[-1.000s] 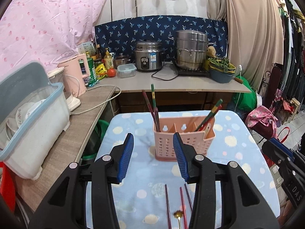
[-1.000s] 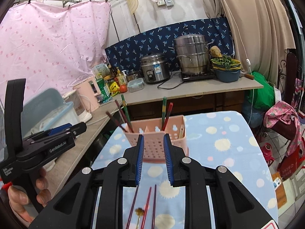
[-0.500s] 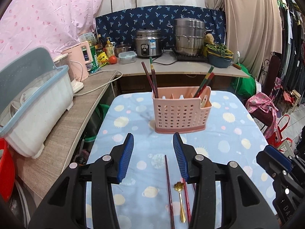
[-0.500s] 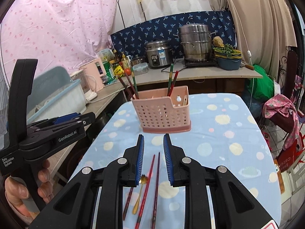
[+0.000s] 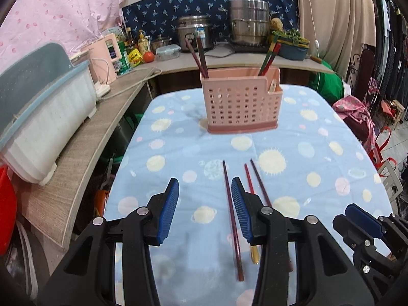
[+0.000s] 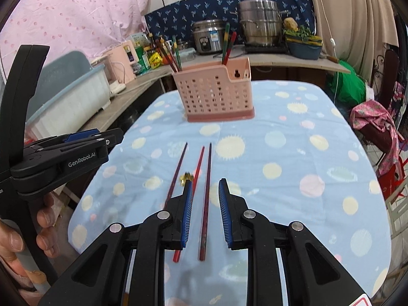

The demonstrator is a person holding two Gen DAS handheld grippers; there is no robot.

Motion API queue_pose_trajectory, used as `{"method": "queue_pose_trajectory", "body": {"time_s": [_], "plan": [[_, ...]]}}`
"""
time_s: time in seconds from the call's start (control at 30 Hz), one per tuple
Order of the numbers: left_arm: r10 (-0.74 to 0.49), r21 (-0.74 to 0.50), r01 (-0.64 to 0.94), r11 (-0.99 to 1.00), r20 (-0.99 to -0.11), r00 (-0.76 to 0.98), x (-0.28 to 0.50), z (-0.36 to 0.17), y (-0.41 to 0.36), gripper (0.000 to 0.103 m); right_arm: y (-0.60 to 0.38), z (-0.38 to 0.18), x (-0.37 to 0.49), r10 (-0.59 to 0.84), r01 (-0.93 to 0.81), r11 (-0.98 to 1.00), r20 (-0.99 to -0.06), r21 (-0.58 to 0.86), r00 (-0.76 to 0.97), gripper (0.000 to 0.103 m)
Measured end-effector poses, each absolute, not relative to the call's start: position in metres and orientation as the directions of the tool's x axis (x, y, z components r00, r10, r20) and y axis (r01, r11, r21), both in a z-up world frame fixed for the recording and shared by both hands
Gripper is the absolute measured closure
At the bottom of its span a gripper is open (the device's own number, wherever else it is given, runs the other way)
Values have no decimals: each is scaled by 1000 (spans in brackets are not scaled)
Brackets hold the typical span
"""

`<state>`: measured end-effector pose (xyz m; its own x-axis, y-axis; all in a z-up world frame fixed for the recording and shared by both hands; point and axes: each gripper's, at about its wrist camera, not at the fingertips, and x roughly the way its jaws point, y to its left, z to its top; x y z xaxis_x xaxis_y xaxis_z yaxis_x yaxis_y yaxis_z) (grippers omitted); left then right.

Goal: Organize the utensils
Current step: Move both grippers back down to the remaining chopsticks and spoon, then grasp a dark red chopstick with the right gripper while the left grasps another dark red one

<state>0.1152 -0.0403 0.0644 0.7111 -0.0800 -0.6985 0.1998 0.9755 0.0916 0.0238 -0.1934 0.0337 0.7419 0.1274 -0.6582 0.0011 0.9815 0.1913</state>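
Kitchen corner: blue spotted tablecloth carrying a pink utensil caddy.
Three loose chopsticks and a gold spoon lie on the cloth near the caddy; left gripper and right gripper hover above them, jaws apart, empty.

Rice cooker, steel steamer pot, dish bin

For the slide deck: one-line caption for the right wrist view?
Open right hand-held gripper poised over three loose chopsticks on the blue tablecloth, pink utensil caddy beyond.
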Motion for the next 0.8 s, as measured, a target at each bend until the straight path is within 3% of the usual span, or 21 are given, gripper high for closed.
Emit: {"method": "queue_pose_trajectory", "body": {"time_s": [0.73,0.8], "plan": [[-94,32,208,978,-816,570,85,-30,-29,61,-171,-58,18,134,-2,986,-773,169,620,81],[-96,28,207,978,-821,563,84,-34,-29,56,-171,-61,19,135,2,985,-777,172,615,81]]}}
